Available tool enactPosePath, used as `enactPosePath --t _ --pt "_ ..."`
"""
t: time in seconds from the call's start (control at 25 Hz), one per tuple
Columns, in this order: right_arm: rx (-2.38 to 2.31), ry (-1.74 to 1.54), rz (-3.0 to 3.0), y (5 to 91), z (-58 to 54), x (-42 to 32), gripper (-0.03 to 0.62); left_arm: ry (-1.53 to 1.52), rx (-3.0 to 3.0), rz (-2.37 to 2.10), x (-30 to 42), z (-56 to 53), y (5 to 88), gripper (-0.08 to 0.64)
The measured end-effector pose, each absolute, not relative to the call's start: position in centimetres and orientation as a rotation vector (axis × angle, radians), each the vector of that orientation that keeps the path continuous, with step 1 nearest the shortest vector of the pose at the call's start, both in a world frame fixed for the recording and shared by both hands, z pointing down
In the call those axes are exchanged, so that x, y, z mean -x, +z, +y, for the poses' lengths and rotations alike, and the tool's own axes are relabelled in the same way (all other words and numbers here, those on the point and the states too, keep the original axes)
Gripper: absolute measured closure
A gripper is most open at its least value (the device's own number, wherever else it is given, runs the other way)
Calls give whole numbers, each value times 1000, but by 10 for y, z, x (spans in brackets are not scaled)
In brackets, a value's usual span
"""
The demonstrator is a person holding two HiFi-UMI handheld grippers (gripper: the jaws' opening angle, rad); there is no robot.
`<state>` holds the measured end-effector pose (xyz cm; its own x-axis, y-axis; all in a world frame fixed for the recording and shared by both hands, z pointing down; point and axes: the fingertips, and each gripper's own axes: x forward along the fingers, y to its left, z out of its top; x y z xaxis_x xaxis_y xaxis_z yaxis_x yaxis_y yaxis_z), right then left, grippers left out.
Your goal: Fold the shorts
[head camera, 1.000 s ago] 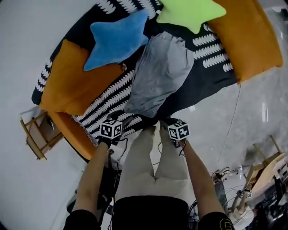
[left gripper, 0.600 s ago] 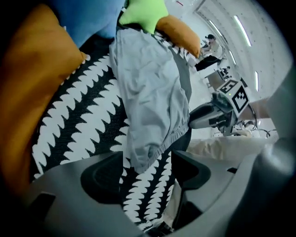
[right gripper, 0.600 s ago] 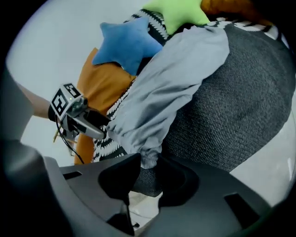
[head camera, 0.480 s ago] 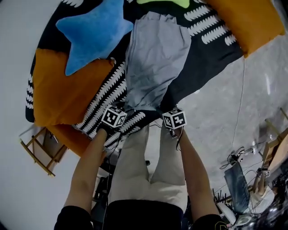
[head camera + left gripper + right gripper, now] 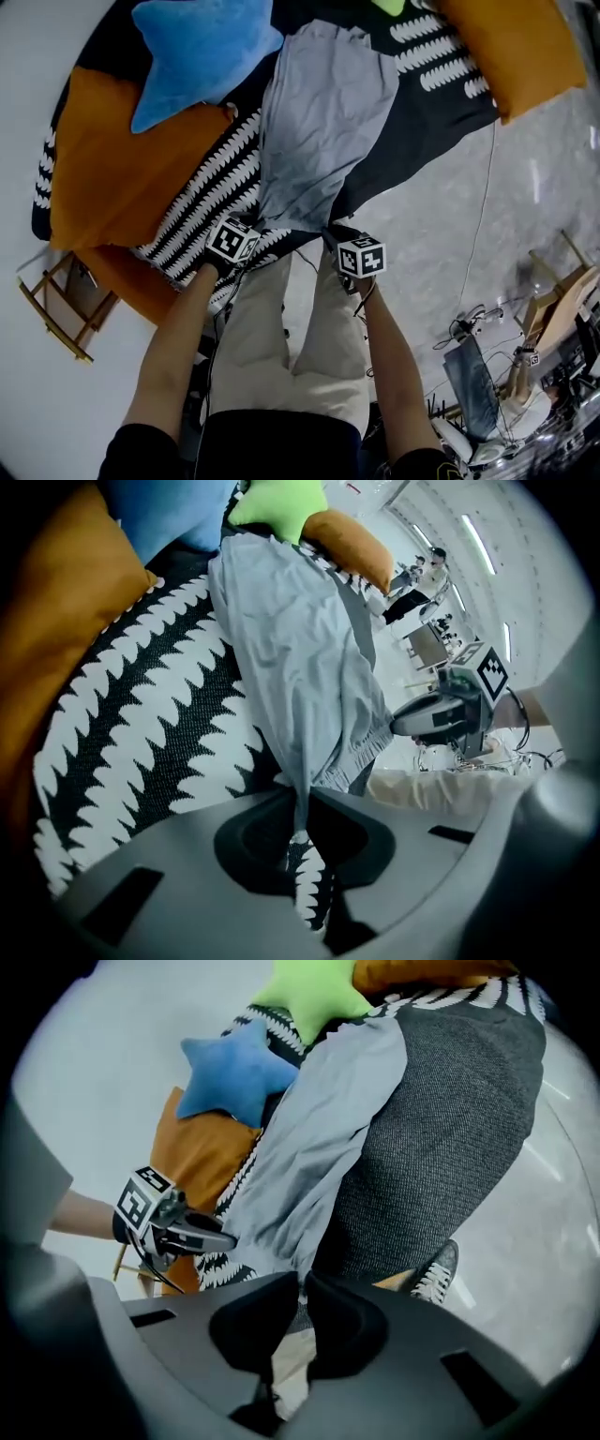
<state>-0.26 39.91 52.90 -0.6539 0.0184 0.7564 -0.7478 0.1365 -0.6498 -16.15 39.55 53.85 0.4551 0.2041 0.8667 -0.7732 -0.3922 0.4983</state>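
Note:
Grey shorts (image 5: 323, 122) lie spread on a black-and-white patterned blanket (image 5: 202, 202), one end toward me. My left gripper (image 5: 258, 230) is at the near left corner of that end. Its jaws have just been closing and now pinch the grey fabric (image 5: 291, 658) at the left gripper (image 5: 298, 799). My right gripper (image 5: 330, 232) is at the near right corner. Its jaws have also just been closing, and the right gripper (image 5: 302, 1283) is shut on the shorts' edge (image 5: 309, 1157). Each gripper shows in the other's view: the right gripper (image 5: 441, 714) and the left gripper (image 5: 202, 1238).
Orange cushions (image 5: 112, 178) (image 5: 516, 47) flank the blanket, and a blue star pillow (image 5: 202, 52) and a green one (image 5: 277, 503) lie at the far end. A wooden stool (image 5: 56, 314) stands at the left. Cables and gear (image 5: 487, 375) lie on the grey floor at the right.
Both grippers have dropped onto the near edge of the shorts. The left jaws, wide apart before, are now closed on the fabric.

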Motion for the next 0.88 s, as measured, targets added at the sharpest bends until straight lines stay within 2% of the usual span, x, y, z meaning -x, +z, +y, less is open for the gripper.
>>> enactPosePath --t 0.48,0.52,0.56,0.6,0.76,0.88 --pt "-594 1440 -1704 529 480 24 545 1211 -1602 -452 185 479 535 522" --pt "-589 1444 -1697 532 484 25 525 1214 -1581 -429 188 487 536 467" --pt "-583 1464 -1686 534 487 24 441 1214 -1560 -390 189 495 535 322" --pt "-585 1500 -1675 534 488 20 336 1207 -1545 -348 188 500 533 238" --pt "-791 1667 -1658 528 466 -19 324 1148 -1546 -341 200 485 527 219" --pt "-983 1739 -1653 526 431 -38 331 1059 -1569 -484 227 431 527 216"
